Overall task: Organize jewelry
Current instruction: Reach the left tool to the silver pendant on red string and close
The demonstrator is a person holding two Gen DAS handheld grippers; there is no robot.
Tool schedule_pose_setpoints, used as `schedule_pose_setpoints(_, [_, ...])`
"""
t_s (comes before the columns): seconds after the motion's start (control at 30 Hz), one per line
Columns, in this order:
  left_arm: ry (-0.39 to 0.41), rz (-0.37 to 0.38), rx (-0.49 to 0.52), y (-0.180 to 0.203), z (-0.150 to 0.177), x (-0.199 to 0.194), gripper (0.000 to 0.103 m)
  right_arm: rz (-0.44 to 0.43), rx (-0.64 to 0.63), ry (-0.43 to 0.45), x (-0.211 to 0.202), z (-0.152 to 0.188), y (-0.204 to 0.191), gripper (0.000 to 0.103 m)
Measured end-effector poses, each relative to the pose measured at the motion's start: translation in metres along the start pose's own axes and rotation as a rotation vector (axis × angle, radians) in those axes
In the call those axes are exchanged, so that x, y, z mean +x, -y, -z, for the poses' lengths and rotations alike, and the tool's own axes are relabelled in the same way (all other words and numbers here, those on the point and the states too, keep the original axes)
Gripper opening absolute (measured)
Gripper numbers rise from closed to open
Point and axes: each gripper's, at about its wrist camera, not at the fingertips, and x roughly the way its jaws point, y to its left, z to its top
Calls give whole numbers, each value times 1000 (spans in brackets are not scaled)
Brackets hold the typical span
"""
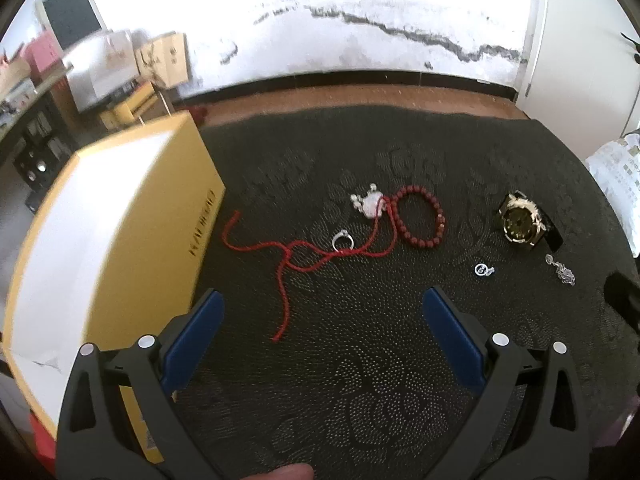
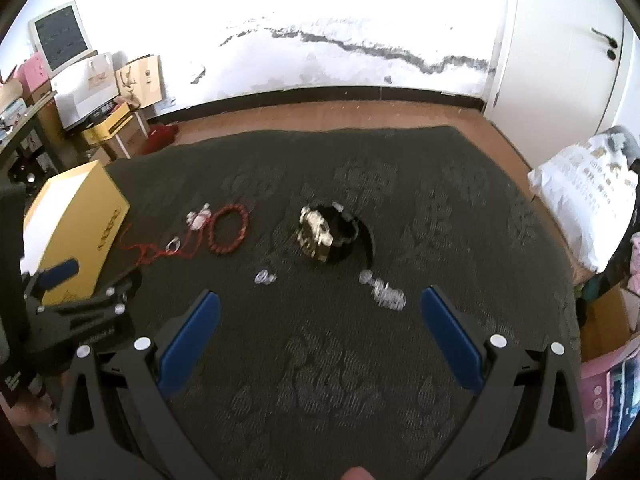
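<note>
Jewelry lies on a dark patterned cloth [image 1: 360, 380]. A red cord necklace [image 1: 288, 256] with a silver pendant [image 1: 370, 202] lies beside a red bead bracelet [image 1: 418, 218] and a silver ring [image 1: 343, 241]. A gold-and-black watch [image 1: 522, 224], a small stud [image 1: 483, 269] and a crystal earring [image 1: 562, 272] lie to the right. A yellow box [image 1: 108, 248] stands at the left. My left gripper [image 1: 324, 300] is open above the cord's end. My right gripper [image 2: 320, 304] is open, just short of the watch [image 2: 324, 236], the stud [image 2: 265, 278] and the earring [image 2: 384, 292].
The cloth [image 2: 320, 380] covers a raised surface above a wood floor [image 2: 320, 112]. Shelves, bags and a monitor [image 2: 60, 36] stand at the far left. A white patterned pillow [image 2: 588, 200] lies at the right edge. The left gripper's body [image 2: 80, 312] shows in the right wrist view.
</note>
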Motion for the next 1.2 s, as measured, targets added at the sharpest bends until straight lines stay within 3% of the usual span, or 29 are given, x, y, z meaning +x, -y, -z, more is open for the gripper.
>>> schedule_pose_setpoints(0.3, [-58, 94, -30, 2, -16, 32, 97, 15, 5, -29, 24, -7, 0, 97])
schedule_pose_setpoints(0.47, [-35, 134, 15, 13, -28, 41, 97, 17, -2, -38, 26, -4, 2, 97])
schedule_pose_setpoints(0.6, [2, 90, 109, 11, -23, 51, 97, 14, 7, -40, 27, -2, 9, 97])
schedule_pose_setpoints(0.67, [-27, 88, 91, 0, -21, 64, 97, 7, 14, -35, 26, -1, 13, 97])
schedule_pose_setpoints(0.8, [-40, 156, 57, -10, -25, 77, 97, -24, 34, -50, 27, -2, 19, 97])
schedule_pose_setpoints(0.87, [-26, 152, 85, -7, -25, 79, 97, -44, 37, -45, 25, -3, 19, 97])
schedule_pose_setpoints(0.97, [8, 88, 158, 2, -26, 83, 97, -51, 28, -35, 23, -3, 19, 97])
schedule_pose_setpoints(1.1, [66, 105, 131, 2, -45, 82, 97, -71, 44, -41, 24, -3, 21, 97])
schedule_pose_setpoints(1.2, [63, 127, 130, 5, -57, 93, 97, -80, 41, -51, 25, -3, 17, 97])
